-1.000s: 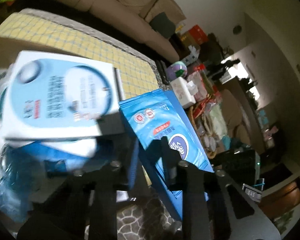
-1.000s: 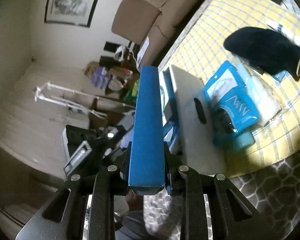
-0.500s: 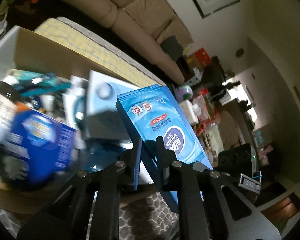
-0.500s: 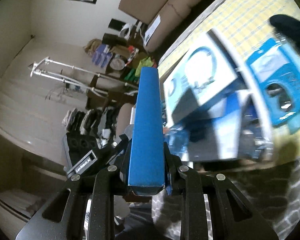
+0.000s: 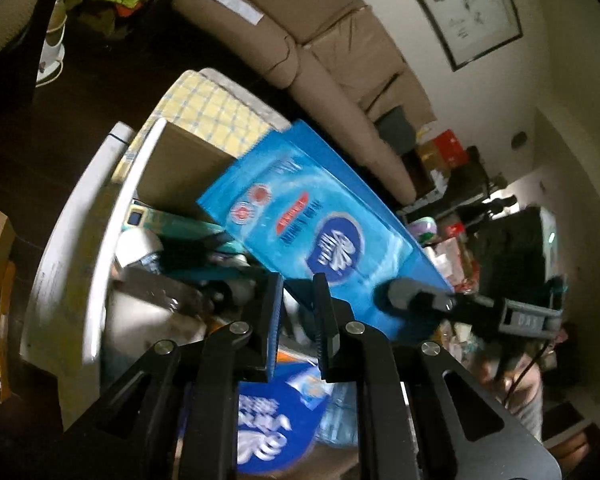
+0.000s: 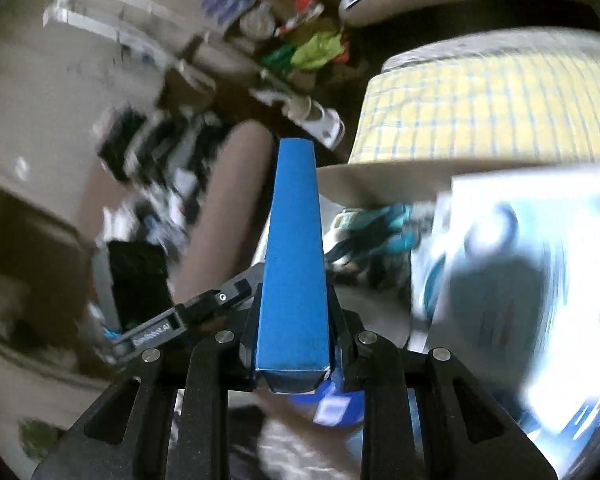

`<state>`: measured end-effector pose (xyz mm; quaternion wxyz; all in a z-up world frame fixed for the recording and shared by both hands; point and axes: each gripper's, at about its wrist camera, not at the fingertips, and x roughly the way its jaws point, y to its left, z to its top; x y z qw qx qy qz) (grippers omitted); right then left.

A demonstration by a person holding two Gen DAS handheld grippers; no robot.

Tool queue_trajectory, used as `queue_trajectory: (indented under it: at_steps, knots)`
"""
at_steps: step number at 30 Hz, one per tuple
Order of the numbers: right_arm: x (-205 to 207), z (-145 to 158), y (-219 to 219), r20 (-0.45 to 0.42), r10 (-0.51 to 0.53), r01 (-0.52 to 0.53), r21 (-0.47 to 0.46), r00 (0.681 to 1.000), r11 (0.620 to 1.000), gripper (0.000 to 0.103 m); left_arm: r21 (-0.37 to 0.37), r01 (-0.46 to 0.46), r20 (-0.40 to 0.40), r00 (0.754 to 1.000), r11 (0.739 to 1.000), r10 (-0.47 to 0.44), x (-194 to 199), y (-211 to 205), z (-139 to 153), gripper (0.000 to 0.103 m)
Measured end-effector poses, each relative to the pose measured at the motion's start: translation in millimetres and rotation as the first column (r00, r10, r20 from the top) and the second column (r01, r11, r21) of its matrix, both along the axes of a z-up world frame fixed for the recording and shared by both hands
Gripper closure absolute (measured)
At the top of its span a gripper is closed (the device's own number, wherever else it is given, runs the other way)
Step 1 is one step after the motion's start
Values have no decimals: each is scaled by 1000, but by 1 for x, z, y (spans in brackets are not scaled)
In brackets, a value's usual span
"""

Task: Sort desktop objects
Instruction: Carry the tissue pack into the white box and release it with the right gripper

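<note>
Over on the left, the left tongs (image 5: 296,312) hang above an open cardboard box (image 5: 180,156) crammed with packets and bottles, its white flap (image 5: 72,240) folded outward toward the dark floor. Those tongs are drawn in as narrow as they go, with only a slim gap between the pads, and nothing is pinched there; through the gap only the clutter in the box below shows. A dark blue packet with white lettering (image 5: 272,432) lies in the box right under the fingers. Just past the tips, a flat blue tissue pack (image 5: 320,236) slants across the box opening, its printed face turned up, touching neither finger of the left tongs as far as I can make out. Its lower right end is gripped by the right tongs (image 5: 404,300), which reach in from the right side. Seen from the right hand's own camera, the right tongs (image 6: 294,364) are partly closed and clamped on the narrow edge of that same blue pack, which stands straight out ahead between the pads. To the right of it lies a blurred white and light-blue carton (image 6: 520,280) in the box, and behind that the yellow checked cloth (image 6: 480,112) covering the bench.
</note>
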<state>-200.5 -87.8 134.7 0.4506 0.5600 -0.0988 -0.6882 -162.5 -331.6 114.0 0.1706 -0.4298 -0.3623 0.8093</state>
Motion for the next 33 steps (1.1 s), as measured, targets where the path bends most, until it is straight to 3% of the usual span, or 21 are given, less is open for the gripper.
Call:
queue_trajectory:
  at_steps: [4,7,10,16,19,23,25,27,28,30,33]
  knots:
    - [-23,-7,-38,-68,130,-121,127,989,984,79,0,5,44,999,1000,-5,-14,4,-19,91]
    - [-33,-17,-55,-94,226,-208,168,970,964,77,-23,4,79,997,1000,-2,-18,7,-28,91]
    - [-36,-28,-69,-90,317,-295,197,944,935,76,-60,10,88,996,998,-5,-18,4,-27,83]
    - [-39,-34,-45,-76,368,-359,110,927,927,76,-72,3,64,998,997,2,-8,-16,-16,82]
    - [-40,-33,-40,-75,392,-381,130,917,915,76,-58,-15,52,998,998,18,-7,-24,-15,82]
    - [-56,-43,-37,-50,297,-284,181,954,942,68,-42,-17,46,999,999,19,-11,-22,-17,76]
    - [-60,-40,-35,-82,234,-216,184,969,959,63,-48,-8,42,999,999,10,-7,-18,-15,73]
    - [-66,-34,-21,-91,114,-97,173,989,980,42,-63,1,44,999,998,2,-5,-14,-14,72]
    - [-68,-31,-13,-89,56,-41,157,994,987,40,-67,8,46,999,998,-5,-5,-11,-14,72]
    - [-68,-24,12,-93,-70,82,131,993,988,38,-70,19,51,999,997,-15,-5,-9,-15,72]
    - [-55,-16,44,-94,-158,166,86,983,982,39,-64,17,46,999,998,-14,-4,-9,-13,70]
